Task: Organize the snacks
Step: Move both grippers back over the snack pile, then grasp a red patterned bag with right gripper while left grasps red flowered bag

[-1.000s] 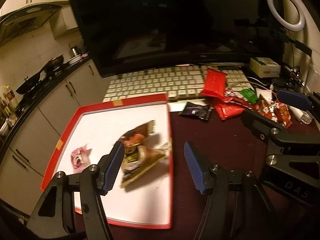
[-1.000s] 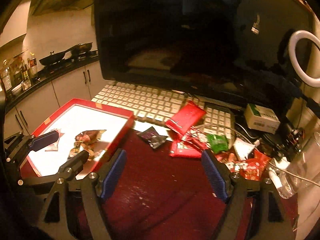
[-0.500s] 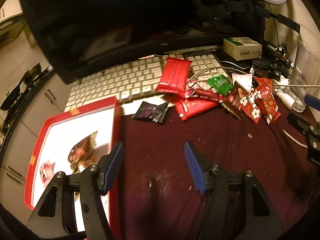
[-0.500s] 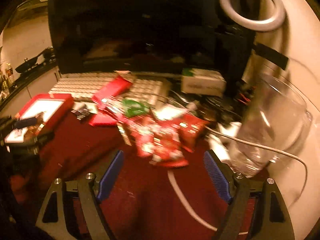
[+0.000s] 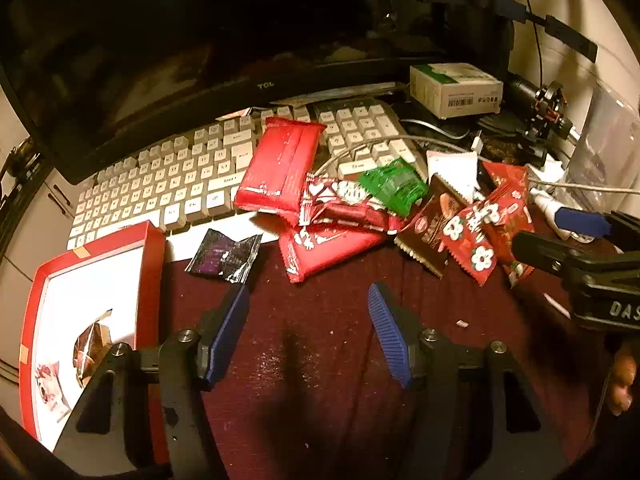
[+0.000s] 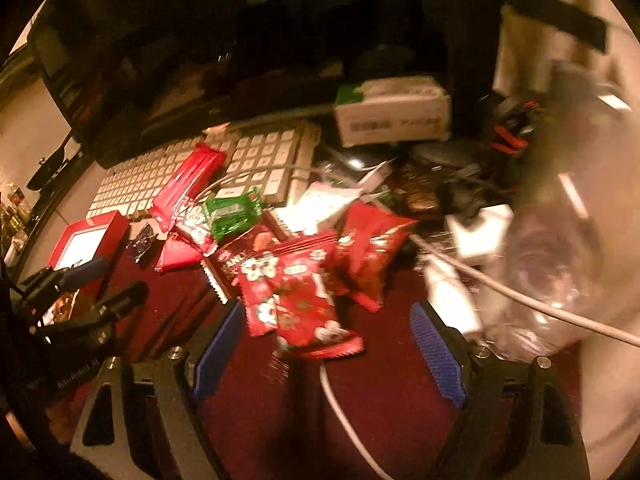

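A pile of snack packets lies on the dark red table in front of a keyboard: a big red pack (image 5: pixel 280 168), red wafer packs (image 5: pixel 324 246), a green packet (image 5: pixel 392 186), red flowered candy bags (image 5: pixel 476 236) and a dark purple wrapper (image 5: pixel 224 256). A red tray (image 5: pixel 150 264) at the left holds a brown packet (image 5: pixel 90 346). My left gripper (image 5: pixel 308 328) is open and empty above bare table. My right gripper (image 6: pixel 324 344) is open, with the flowered candy bags (image 6: pixel 304 292) just ahead between its fingers.
A white keyboard (image 5: pixel 180 176) and a dark monitor stand behind the snacks. A small white box (image 5: pixel 456 88), a clear plastic container (image 6: pixel 560 248), white cables (image 6: pixel 520 296) and a ring light crowd the right side. The table edge runs at the left beyond the tray.
Both grippers have swung right, away from the tray. The left one left the brown packet in the tray and is now over bare table. The right one has closed in on the candy bags.
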`<state>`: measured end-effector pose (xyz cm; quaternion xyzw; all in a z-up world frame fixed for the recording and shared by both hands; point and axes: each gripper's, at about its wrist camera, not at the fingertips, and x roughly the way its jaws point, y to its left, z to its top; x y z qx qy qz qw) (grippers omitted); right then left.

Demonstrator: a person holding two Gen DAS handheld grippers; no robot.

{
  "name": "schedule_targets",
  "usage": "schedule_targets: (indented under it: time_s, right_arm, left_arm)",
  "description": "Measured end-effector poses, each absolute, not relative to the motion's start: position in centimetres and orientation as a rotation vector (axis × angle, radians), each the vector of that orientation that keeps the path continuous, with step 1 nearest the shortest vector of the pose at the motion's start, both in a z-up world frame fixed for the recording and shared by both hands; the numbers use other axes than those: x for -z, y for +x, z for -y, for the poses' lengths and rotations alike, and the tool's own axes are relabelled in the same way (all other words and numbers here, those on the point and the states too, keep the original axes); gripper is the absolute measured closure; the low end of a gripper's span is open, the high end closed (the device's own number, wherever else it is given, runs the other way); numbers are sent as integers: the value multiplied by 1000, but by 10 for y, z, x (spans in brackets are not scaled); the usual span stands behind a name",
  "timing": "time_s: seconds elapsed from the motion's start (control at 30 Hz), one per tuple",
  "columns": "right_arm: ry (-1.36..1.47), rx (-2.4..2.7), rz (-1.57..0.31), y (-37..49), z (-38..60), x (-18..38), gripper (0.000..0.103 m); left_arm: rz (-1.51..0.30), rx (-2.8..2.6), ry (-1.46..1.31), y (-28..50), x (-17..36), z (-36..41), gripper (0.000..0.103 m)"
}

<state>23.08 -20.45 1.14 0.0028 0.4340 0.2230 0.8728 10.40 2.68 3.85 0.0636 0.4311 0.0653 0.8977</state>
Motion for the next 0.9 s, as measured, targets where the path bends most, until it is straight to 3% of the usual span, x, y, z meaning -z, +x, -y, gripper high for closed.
schedule_targets:
  time_s: [0.27,0.3,0.37,0.63,0.9]
  right_arm:
    - [-53,-471,-951,248,175,10,20]
    - [-51,-472,-949,249,175,12,24]
    - [-23,-483,-940,251,180,14,59]
    - [210,-539,-935,260,215,12,66]
    - [210,-490,-747,243,229,-14,66]
  left_arm:
    - [-908,-152,109,104,-38,-34,42]
    - [-905,-147,113,106,-39,-31,42]
    - [-900,-140,127,108,-40,-26,42]
    - [-845,-47,217,125,-49,4,42]
    - [-870,135,279,160,-42,32,42]
